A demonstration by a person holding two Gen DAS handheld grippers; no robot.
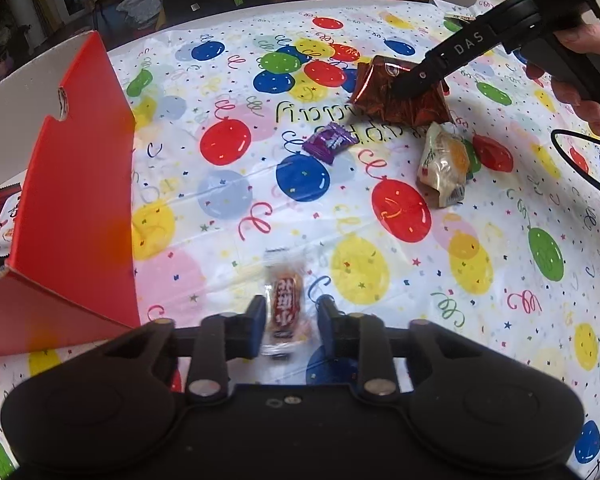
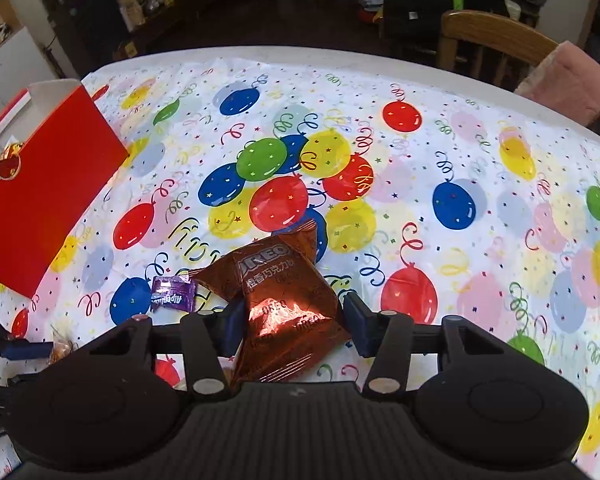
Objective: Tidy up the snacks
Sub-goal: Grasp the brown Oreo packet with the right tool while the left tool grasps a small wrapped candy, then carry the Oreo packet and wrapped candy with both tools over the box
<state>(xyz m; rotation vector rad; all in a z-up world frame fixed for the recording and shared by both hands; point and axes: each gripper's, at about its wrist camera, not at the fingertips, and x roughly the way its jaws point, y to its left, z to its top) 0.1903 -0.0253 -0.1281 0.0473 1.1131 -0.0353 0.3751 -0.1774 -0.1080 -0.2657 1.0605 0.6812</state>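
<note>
My left gripper (image 1: 289,314) is open, its fingers on either side of a small red-and-white wrapped candy (image 1: 284,307) lying on the balloon tablecloth. My right gripper (image 2: 290,320) is open around a copper-brown Oreo packet (image 2: 288,300), with a gap at the right finger; it also shows in the left wrist view (image 1: 400,94). A purple Alpenliebe candy (image 1: 330,142) lies between them, and shows in the right wrist view (image 2: 172,294). A clear pale snack pack (image 1: 442,164) lies near the Oreo packet. A red cardboard box (image 1: 76,200) stands at the left, with packets inside.
The balloon-print tablecloth (image 2: 420,160) covers the table up to its far edge. A wooden chair (image 2: 496,46) with a pink cloth stands beyond the far right edge. A black cable (image 1: 580,168) trails from the right gripper. Dark furniture stands behind.
</note>
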